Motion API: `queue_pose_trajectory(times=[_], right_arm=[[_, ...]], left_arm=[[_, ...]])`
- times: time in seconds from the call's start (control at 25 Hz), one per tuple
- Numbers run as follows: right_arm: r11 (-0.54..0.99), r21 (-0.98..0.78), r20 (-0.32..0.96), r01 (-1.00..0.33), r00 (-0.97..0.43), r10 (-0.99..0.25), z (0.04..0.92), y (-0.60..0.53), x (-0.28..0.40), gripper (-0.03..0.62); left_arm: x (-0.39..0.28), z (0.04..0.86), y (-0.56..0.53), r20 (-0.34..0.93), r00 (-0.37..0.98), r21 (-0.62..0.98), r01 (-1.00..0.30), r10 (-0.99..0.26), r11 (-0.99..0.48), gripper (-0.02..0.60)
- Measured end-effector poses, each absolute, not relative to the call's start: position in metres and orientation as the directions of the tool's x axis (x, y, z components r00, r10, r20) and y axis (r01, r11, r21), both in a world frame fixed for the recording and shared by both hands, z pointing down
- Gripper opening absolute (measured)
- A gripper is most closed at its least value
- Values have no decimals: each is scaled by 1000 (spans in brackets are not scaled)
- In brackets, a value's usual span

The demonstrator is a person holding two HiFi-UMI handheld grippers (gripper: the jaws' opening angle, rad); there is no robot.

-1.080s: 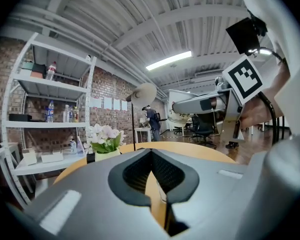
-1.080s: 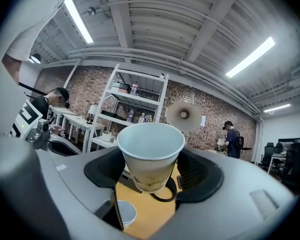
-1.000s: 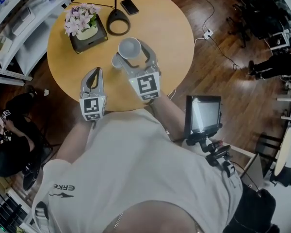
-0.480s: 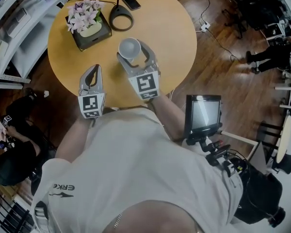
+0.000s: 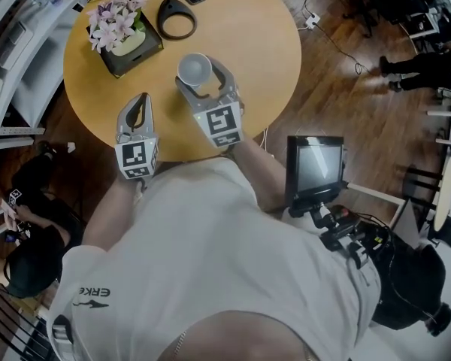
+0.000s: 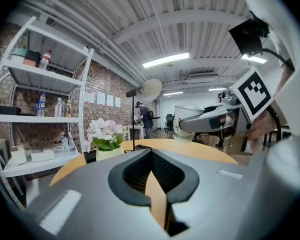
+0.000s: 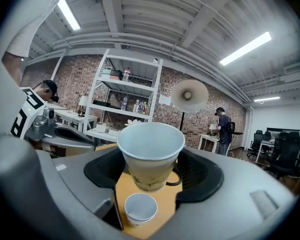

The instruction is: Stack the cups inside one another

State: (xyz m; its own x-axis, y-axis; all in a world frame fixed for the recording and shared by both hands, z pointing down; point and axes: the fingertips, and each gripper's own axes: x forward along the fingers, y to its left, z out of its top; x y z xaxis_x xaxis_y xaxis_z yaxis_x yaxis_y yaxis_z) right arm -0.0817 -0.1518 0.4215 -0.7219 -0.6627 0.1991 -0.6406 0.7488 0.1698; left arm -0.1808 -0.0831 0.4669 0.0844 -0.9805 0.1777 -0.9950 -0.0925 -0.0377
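Above the standing cup [image 7: 140, 209] on the bench [image 5: 263, 43], the right gripper [image 5: 198, 74], grasping the other cup [image 7: 150, 151], has just shifted over it, ready to nest; left gripper [image 5: 138, 102] clenched, empty

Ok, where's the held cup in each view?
Head view: cup upper centre, in the right hand-held gripper.
Left gripper view: cup right of centre, at mid-height.
Right gripper view: cup dead centre, between the jaws.
Shared landmark: the lamp.
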Motion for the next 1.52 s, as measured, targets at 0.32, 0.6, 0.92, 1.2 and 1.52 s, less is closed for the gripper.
queue_pose_trajectory(times=[0.32, 0.6, 0.92, 1.2, 1.52], right_arm=[[772, 116, 258, -625, -731, -631, 452, -163, -80, 339], [793, 56, 331, -607, -738, -588, 497, -162, -86, 339], [799, 25, 384, -601, -732, -563, 535, -167, -93, 341], [803, 17, 443, -595, -715, -540, 560, -165, -95, 350], [807, 1, 480, -590, -708, -518, 569, -163, -96, 423]], left_arm=[[-176, 478, -93, 231, 74, -38, -996, -970, -85, 2], [-178, 501, -90, 305, 64, -42, -996, -950, -80, 2], [-185, 522, -93, 349, 60, -44, -996, -935, -81, 2], [-188, 529, -90, 369, 61, -43, -996, -927, -83, 2], [-189, 528, -87, 374, 59, -40, -996, -926, -79, 2]])
